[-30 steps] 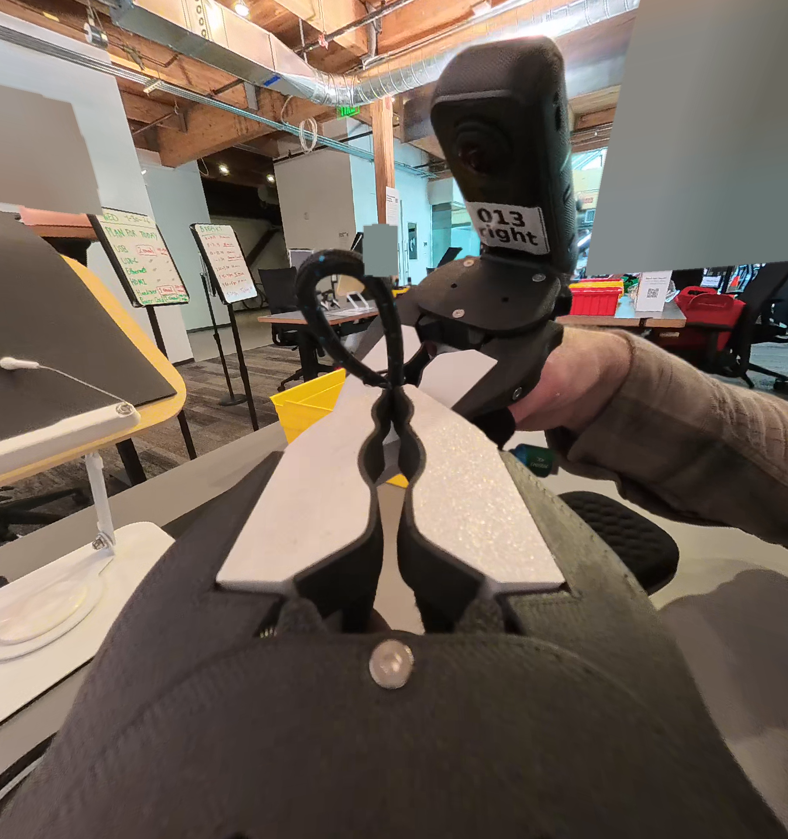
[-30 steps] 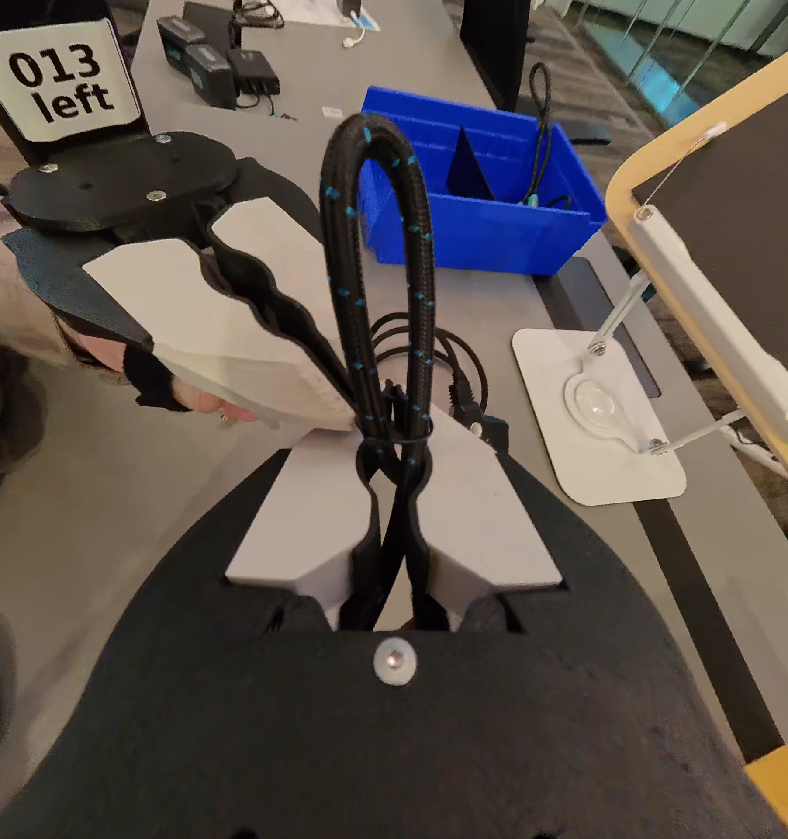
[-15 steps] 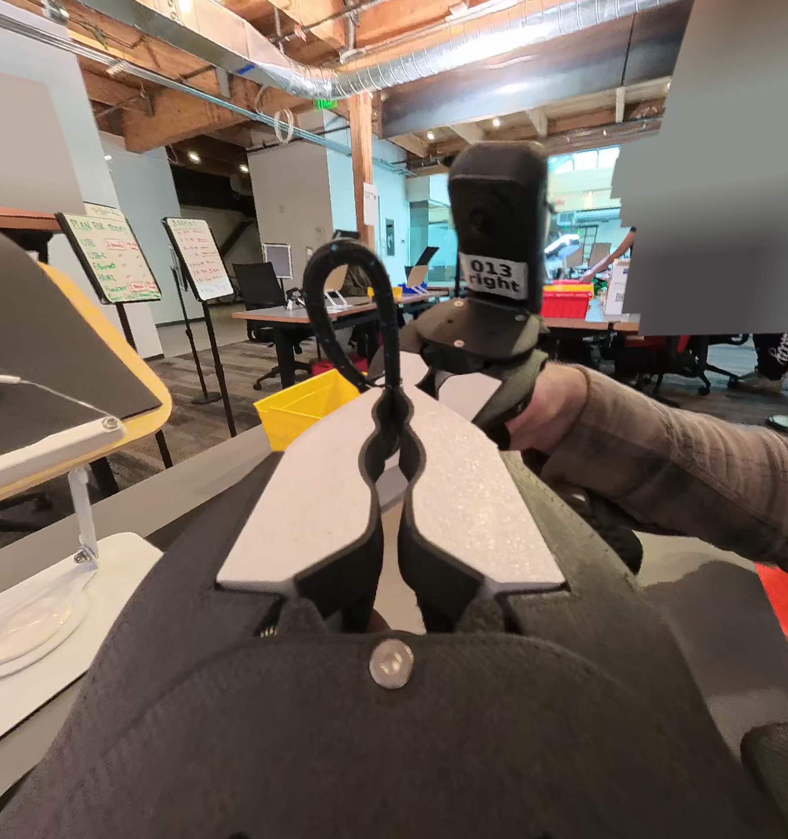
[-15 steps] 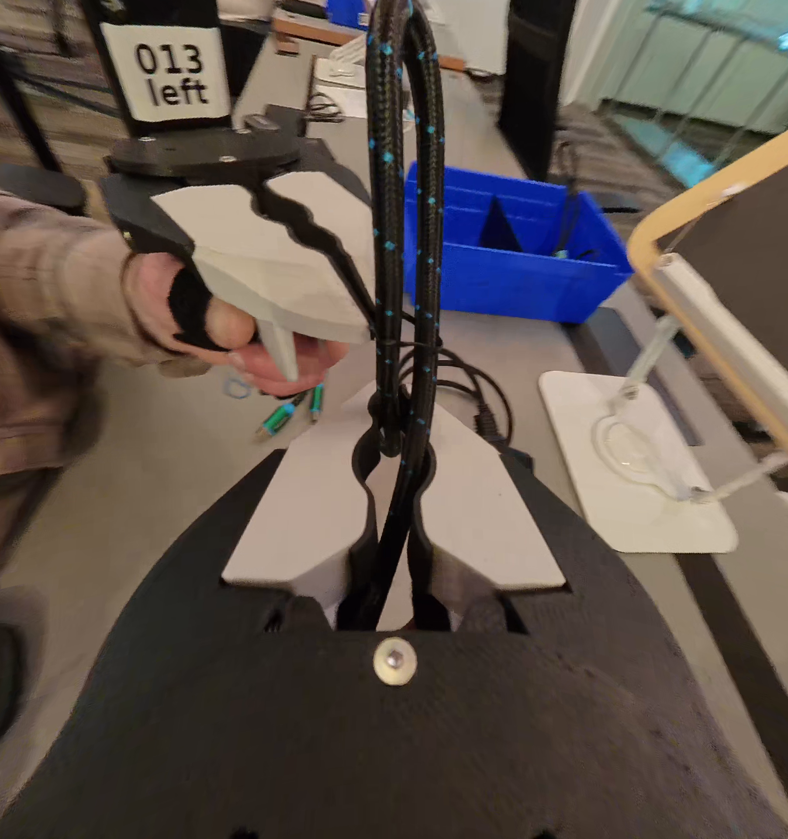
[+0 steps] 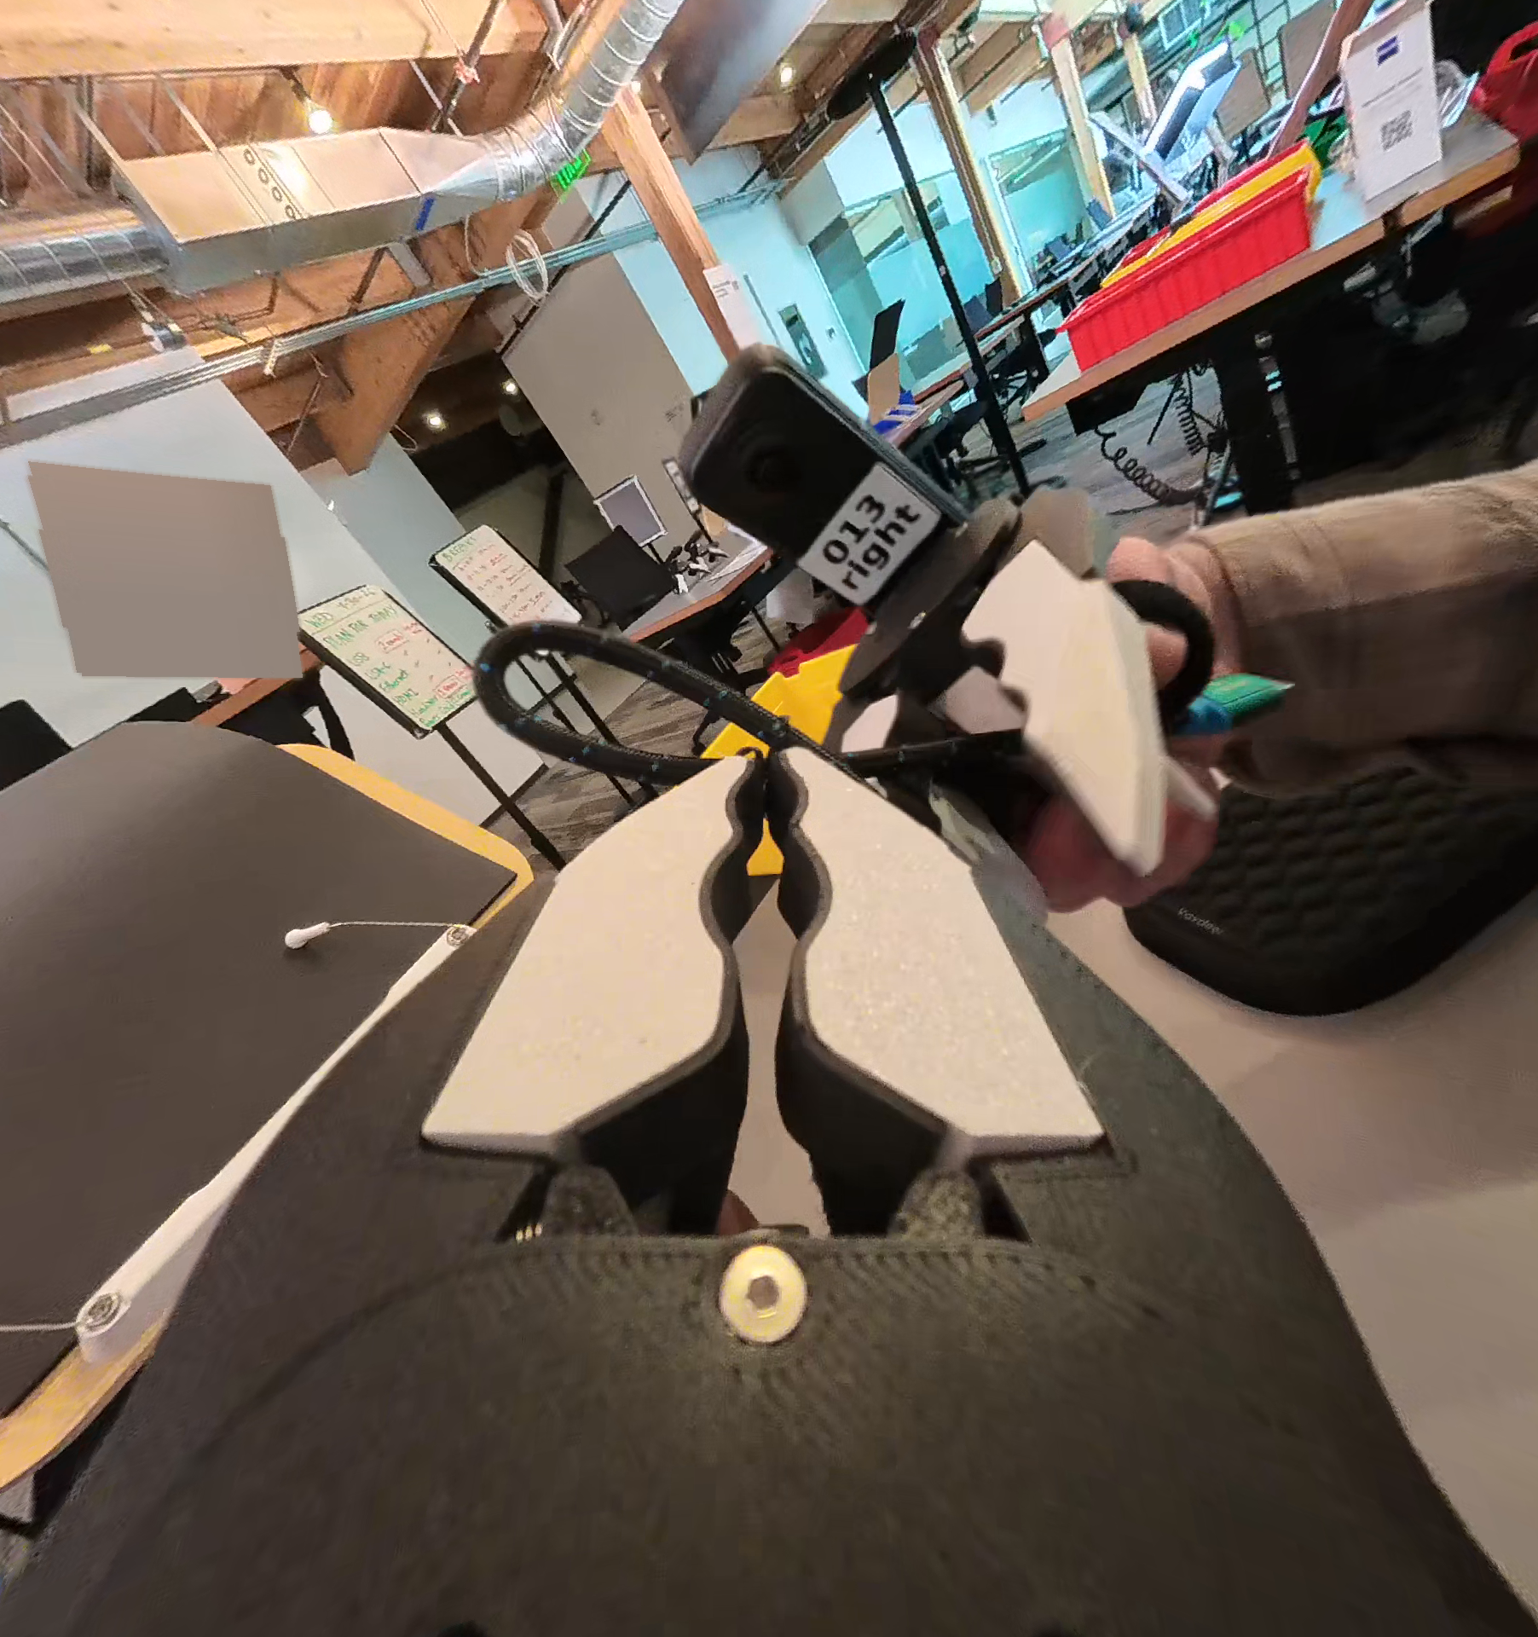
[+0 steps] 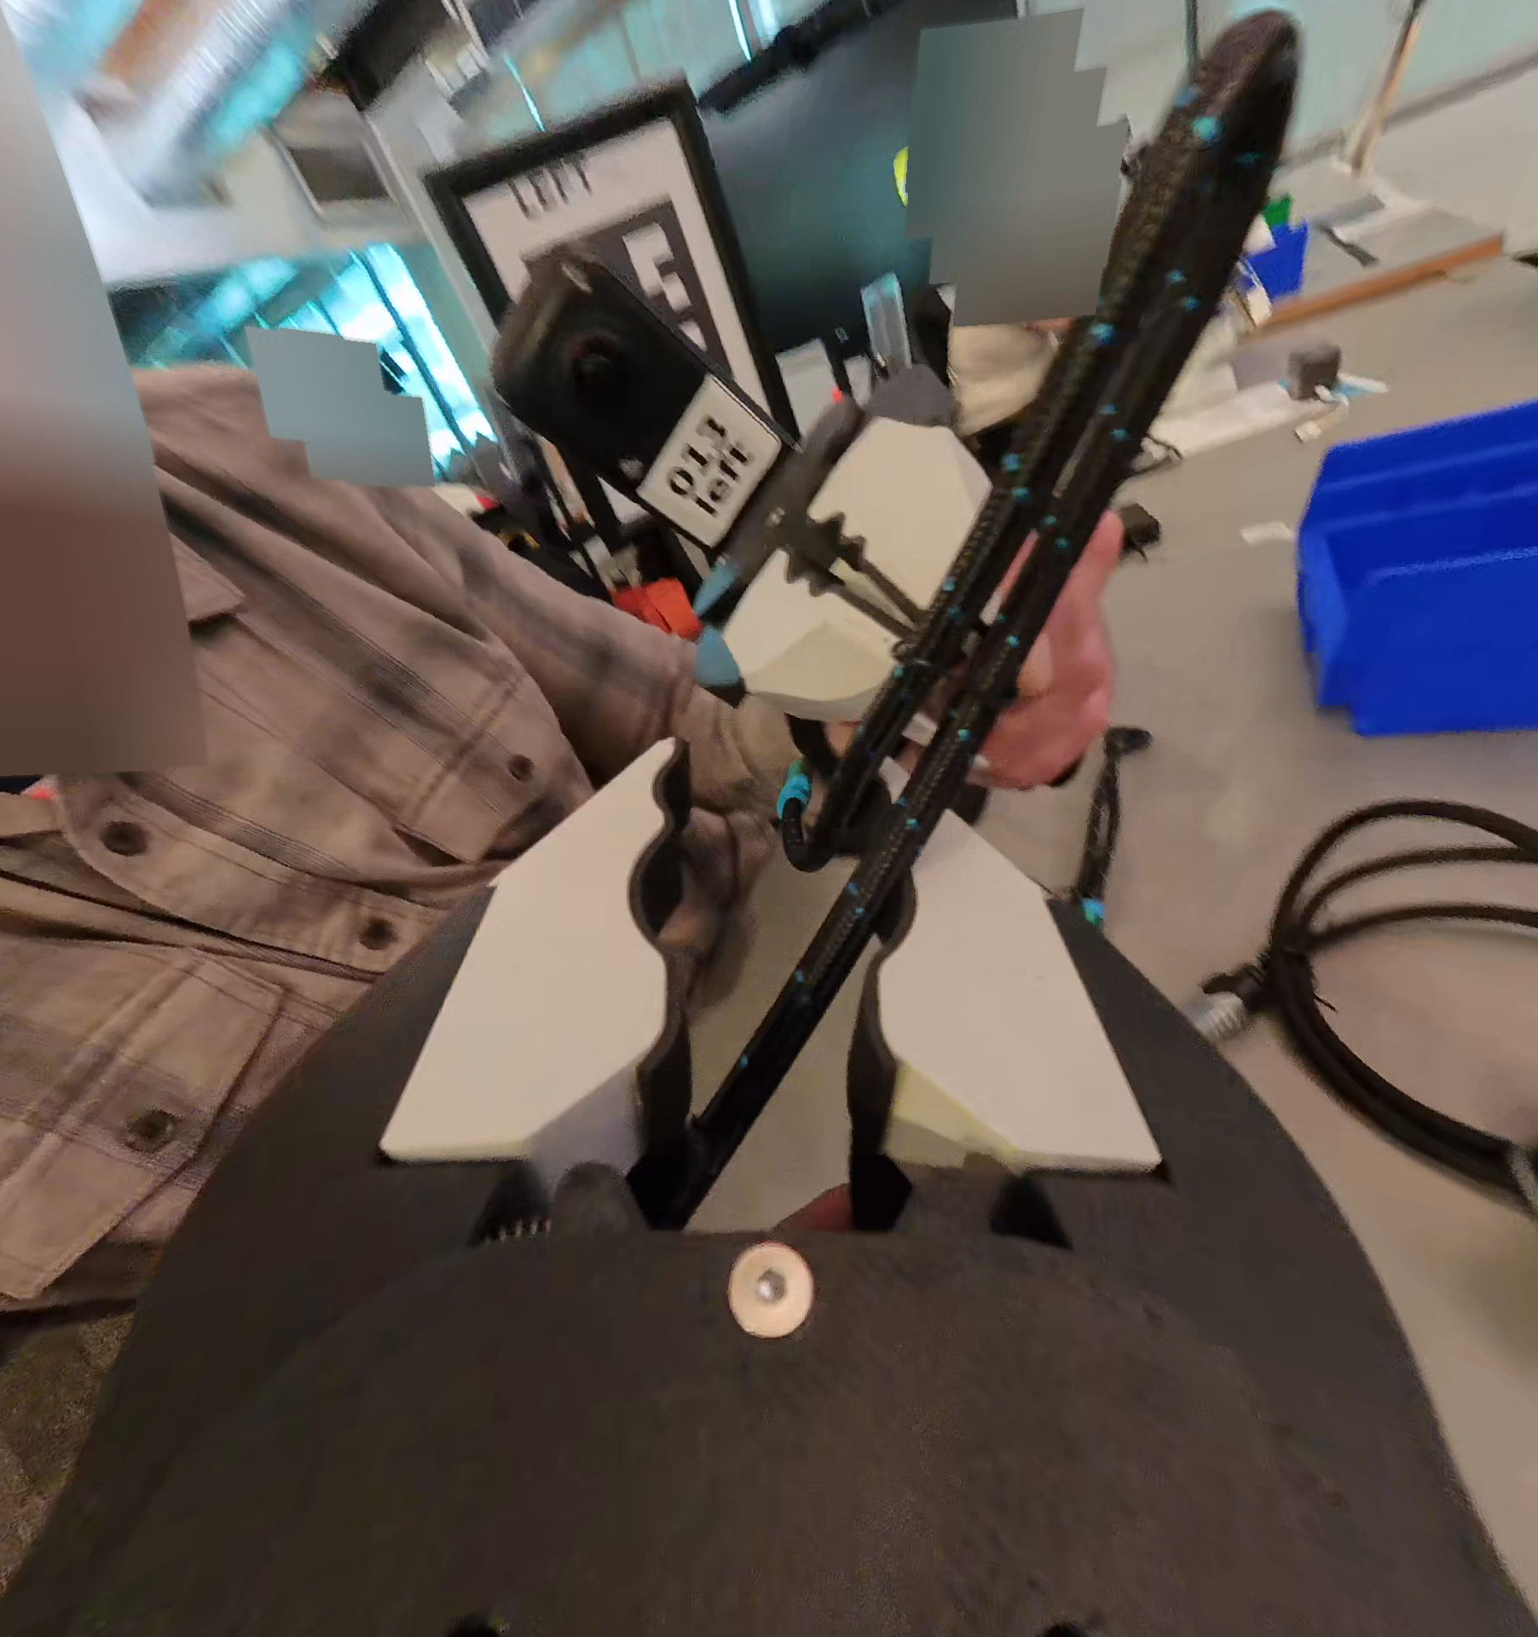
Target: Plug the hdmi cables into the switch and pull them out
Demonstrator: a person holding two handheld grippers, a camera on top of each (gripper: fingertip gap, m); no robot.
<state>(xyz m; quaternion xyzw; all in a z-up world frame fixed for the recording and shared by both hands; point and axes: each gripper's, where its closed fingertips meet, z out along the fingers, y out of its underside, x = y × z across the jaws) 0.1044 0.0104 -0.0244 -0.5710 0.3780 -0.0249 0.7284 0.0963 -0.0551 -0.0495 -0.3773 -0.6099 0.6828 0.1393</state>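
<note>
Left claw (image 5: pixel 770 771) pinched closed at its tips, right claw (image 6: pixel 792 824) spread apart, both hand-held aloft

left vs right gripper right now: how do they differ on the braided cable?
The left gripper is shut, pinching the braided cable at its tips; the right gripper is open, and the cable only passes loosely between its fingers. The left tilts up toward the ceiling; the right faces the person's shirt. Both have white-faced fingers.

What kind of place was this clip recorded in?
Most likely an open-plan workshop or lab office: exposed wood beams and a metal duct overhead, whiteboards on stands, and worktables carrying a red parts bin.
</note>
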